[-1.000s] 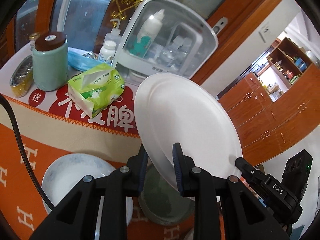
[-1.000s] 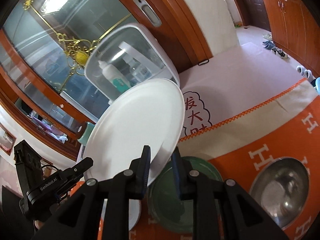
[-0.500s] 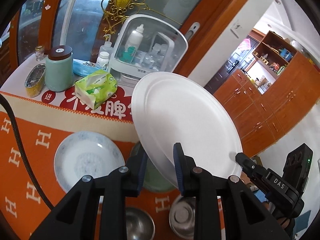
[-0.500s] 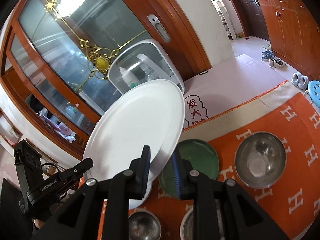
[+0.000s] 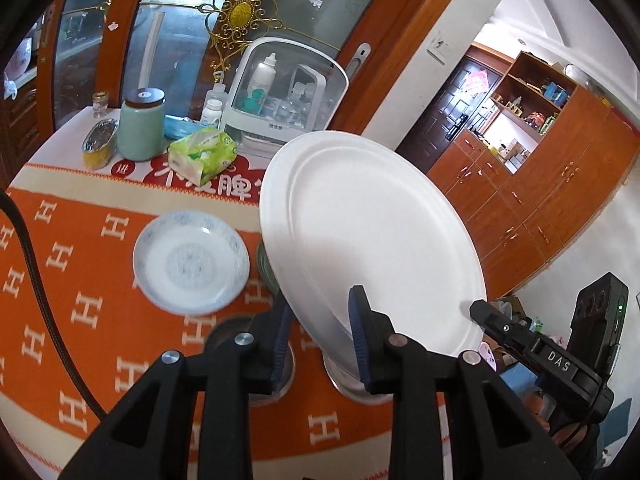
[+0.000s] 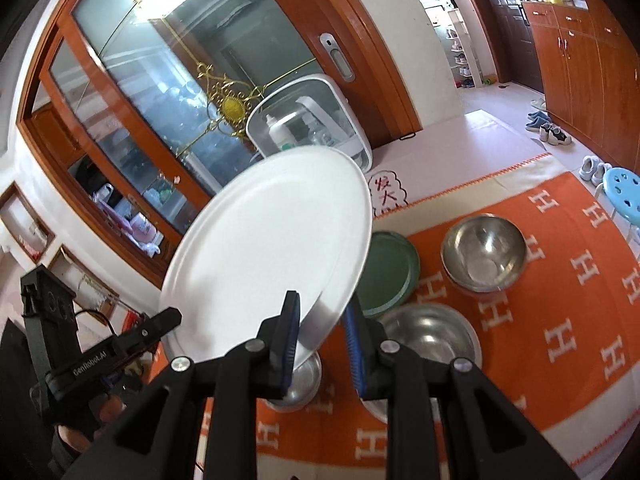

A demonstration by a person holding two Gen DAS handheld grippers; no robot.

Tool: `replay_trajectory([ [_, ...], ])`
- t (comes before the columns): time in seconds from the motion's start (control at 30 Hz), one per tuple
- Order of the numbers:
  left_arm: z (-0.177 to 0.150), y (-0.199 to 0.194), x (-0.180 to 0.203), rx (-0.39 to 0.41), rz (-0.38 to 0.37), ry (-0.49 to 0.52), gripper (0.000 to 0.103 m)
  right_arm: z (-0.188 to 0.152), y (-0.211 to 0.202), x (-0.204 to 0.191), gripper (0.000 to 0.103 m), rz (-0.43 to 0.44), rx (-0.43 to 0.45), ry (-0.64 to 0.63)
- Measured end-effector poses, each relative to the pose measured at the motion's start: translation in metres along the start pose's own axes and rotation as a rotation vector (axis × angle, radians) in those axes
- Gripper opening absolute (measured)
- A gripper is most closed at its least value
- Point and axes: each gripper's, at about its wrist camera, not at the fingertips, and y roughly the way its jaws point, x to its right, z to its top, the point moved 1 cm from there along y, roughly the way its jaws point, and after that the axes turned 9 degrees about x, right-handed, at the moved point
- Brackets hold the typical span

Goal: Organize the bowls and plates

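Both grippers hold one large white plate high above the table; it also shows in the right wrist view. My left gripper is shut on its near rim, my right gripper on the opposite rim. On the orange cloth below lie a blue-patterned white plate, a green plate and three steel bowls. The white plate hides most of the green plate in the left wrist view.
At the table's back stand a clear-lidded white storage box, a green tissue pack, a green jar and a foil tin. A blue stool stands past the table's right edge.
Both grippers have lifted the white plate well up from the table. More of the table shows now, including the steel bowls and the whole patterned plate.
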Motion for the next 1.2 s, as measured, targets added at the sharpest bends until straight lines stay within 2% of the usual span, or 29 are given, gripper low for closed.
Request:
replay_trajectory([
  [0.23,-0.038,-0.037,0.009,0.007,-0.015,-0.002,0.029,-0.035,-0.033,0.003,0.023,-0.011,-0.046,-0.012],
  [0.57,-0.081,-0.056,0.014,-0.057,-0.031,0.029,0.029,-0.070,-0.058,0.010,0.023,-0.053,-0.097,-0.010],
  [0.83,-0.120,-0.061,0.004,-0.123,-0.016,0.017,0.030,-0.104,-0.060,0.020,0.023,-0.079,-0.183,0.016],
  [1.2,-0.178,-0.062,-0.025,-0.234,0.051,-0.041,0.029,-0.160,-0.046,0.029,0.024,-0.110,-0.352,0.035],
])
